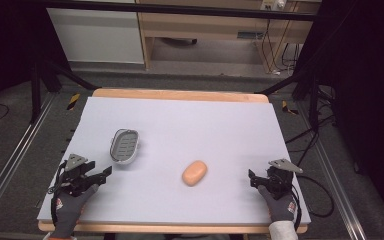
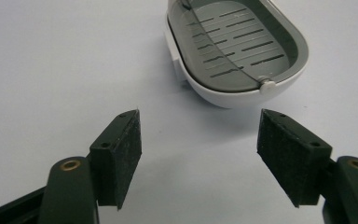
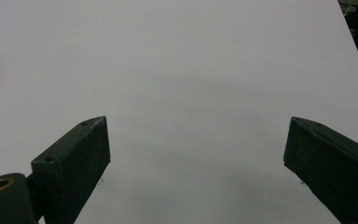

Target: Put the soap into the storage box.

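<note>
An orange oval soap bar [image 1: 194, 173] lies on the white table top [image 1: 180, 130], a little right of centre and near the front. A white soap dish with a grey slotted insert [image 1: 124, 146] sits to its left; the left gripper view shows this dish [image 2: 235, 49] close ahead of the jaws, empty. My left gripper [image 1: 105, 173] rests at the front left, open, just short of the dish, with nothing between its pads [image 2: 126, 149]. Over at the front right, my right gripper [image 1: 252, 178] is open above bare table, its pads [image 3: 77, 163] wide apart.
The table's wooden edge [image 1: 180, 94] runs along the back. Dark floor, metal rails and cables [image 1: 305, 145] surround the table. A wooden bench [image 1: 215, 25] stands well behind. Gloved hands hold both grippers at the front edge.
</note>
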